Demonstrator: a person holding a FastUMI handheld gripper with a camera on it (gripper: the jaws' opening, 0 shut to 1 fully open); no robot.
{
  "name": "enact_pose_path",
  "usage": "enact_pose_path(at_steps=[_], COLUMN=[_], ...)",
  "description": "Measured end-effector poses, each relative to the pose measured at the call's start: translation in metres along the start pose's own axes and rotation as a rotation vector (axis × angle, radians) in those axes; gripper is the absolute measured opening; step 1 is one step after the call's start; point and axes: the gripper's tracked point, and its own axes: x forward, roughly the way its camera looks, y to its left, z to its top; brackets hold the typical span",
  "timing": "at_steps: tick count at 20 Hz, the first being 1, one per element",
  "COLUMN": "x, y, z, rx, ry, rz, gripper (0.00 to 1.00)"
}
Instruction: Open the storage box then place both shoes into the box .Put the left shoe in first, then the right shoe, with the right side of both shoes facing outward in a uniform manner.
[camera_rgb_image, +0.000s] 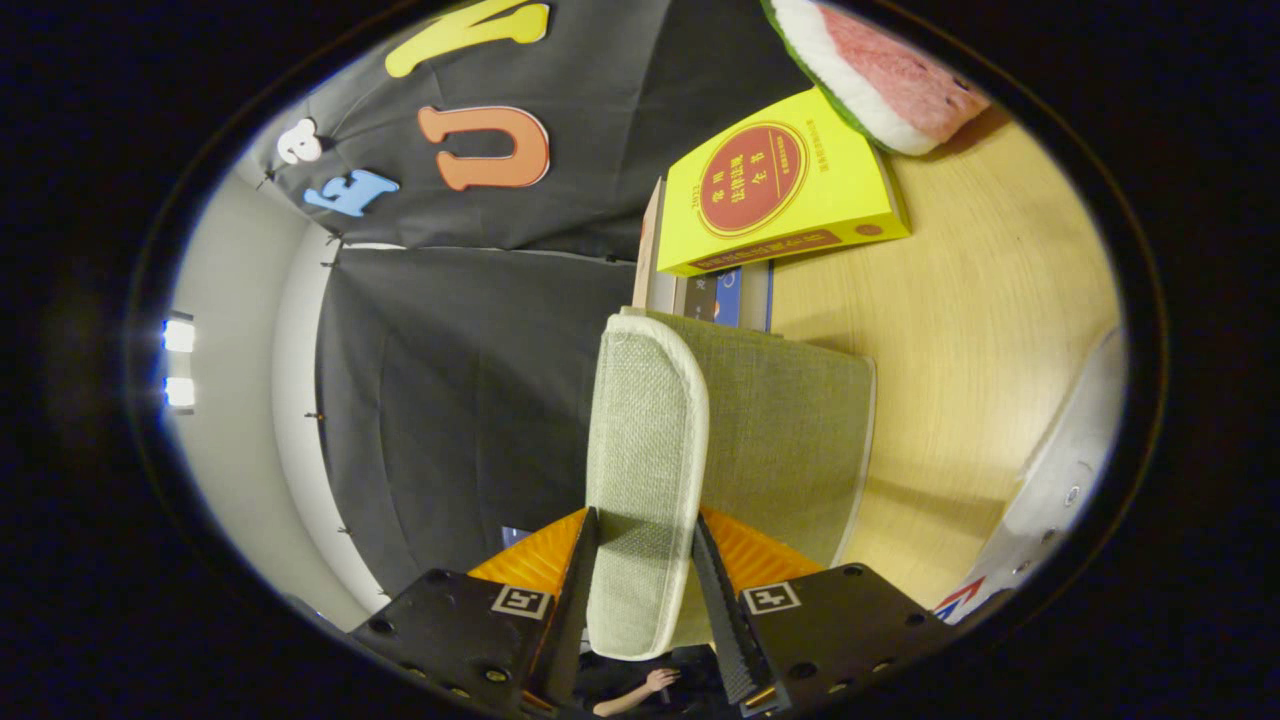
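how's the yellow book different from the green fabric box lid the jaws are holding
The yellow book is hard-edged, glossy and bright, with a red round emblem; the box lid is soft woven fabric, pale green with a lighter trimmed edge. The book lies beyond the storage box, on other books on the wooden table, untouched; the lid stands between the gripper jaws, both pressing on it. Both are flat, roughly rectangular slabs.

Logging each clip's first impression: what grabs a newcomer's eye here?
The pale green fabric lid of the storage box, clamped between the hand-held gripper's two fingers. Beyond it on the light wooden table lies a bright yellow book, with a watermelon-slice cushion further back.
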Motion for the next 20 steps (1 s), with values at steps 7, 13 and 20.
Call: enact_pose_path(at_steps=[7, 13, 20], x=[-0.001, -0.01, -0.003], y=[0.002, 0.015, 0.023], z=[-0.002, 0.0, 0.001], rx=[-0.002, -0.003, -0.026], ry=[0.001, -0.021, -0.035], rz=[-0.025, -0.021, -0.042], gripper=[0.33, 0.12, 0.09])
